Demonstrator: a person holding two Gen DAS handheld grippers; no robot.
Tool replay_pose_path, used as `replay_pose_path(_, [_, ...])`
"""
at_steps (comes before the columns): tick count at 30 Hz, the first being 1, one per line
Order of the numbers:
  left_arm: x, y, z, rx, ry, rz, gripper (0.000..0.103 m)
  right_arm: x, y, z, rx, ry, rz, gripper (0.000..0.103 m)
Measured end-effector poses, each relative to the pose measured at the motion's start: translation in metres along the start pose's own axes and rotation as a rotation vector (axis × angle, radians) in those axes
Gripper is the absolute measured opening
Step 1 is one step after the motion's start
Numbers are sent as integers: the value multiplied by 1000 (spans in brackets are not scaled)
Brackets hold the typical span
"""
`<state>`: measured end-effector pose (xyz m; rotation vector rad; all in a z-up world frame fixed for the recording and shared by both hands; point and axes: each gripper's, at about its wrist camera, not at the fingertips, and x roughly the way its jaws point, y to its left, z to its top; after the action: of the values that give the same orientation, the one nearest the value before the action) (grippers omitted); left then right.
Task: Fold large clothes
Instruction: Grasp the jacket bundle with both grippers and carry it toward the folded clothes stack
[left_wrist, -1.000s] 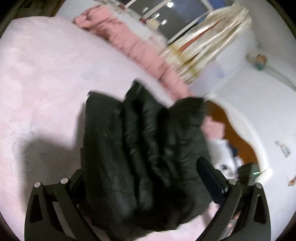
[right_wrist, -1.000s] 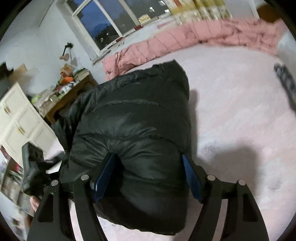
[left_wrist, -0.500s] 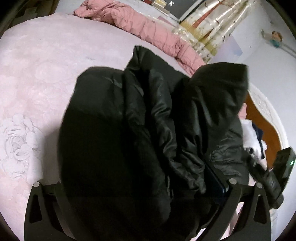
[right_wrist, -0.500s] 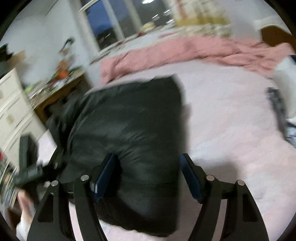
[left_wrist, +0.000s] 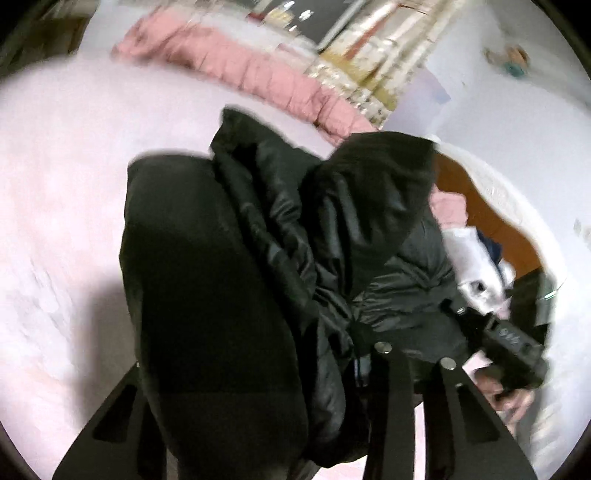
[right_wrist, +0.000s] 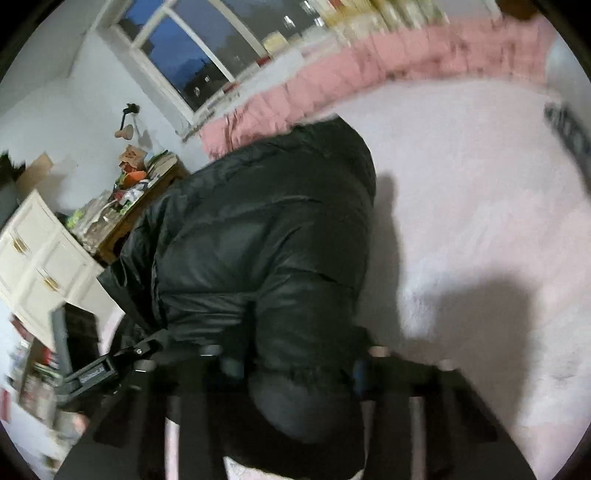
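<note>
**Both grippers bite into the black puffer jacket on the bed**

On the left side of the work, the left gripper (left_wrist: 266, 373) has just been closing, and its jaws now stand narrow with a thick roll of the black jacket (left_wrist: 229, 280) bunched between them. The fabric hides the left finger almost wholly, so I take this for a grip rather than see the pads press. The jacket lies heaped on the pale pink bedspread (left_wrist: 59, 192), its folds running away from the camera toward the pink quilt (left_wrist: 266, 77) at the far edge.

Across to the right, the right gripper (right_wrist: 295, 365) has also just been closing, and its jaws are drawn in on the near end of the same jacket (right_wrist: 266, 229), which bulges up and over the fingers. In this view the left gripper (right_wrist: 110, 369) shows at the jacket's left flank, with a white cabinet (right_wrist: 33, 254) and a cluttered desk (right_wrist: 140, 199) beyond.

The step in hand looks like seizing the near edge at two points, ready for a fold. The next move likely calls for lifting both ends together and carrying them over toward the far end, keeping them level so the slippery, puffy layers do not slide out or spring apart.
</note>
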<state>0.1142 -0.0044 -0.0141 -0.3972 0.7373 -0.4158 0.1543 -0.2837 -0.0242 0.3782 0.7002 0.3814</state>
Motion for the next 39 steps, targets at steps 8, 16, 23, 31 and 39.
replay_pose_path(8, [-4, -69, 24, 178, -74, -38, 37, -78, 35, 7, -121, -188, -195, 30])
replay_pose_path(16, [21, -235, 88, 343, -137, -253, 38, -215, 2, 69, -90, -424, -449, 32])
replay_pose_path(23, [104, -386, 135, 419, -66, -426, 39, -321, -73, 137, 19, -580, -698, 35])
replay_pose_path(31, [271, -421, 124, 350, 195, -291, 61, -288, -228, 172, 231, -442, -784, 38])
replay_pose_path(39, [308, -394, 111, 295, 178, -235, 100, -255, -302, 152, 302, -396, -737, 57])
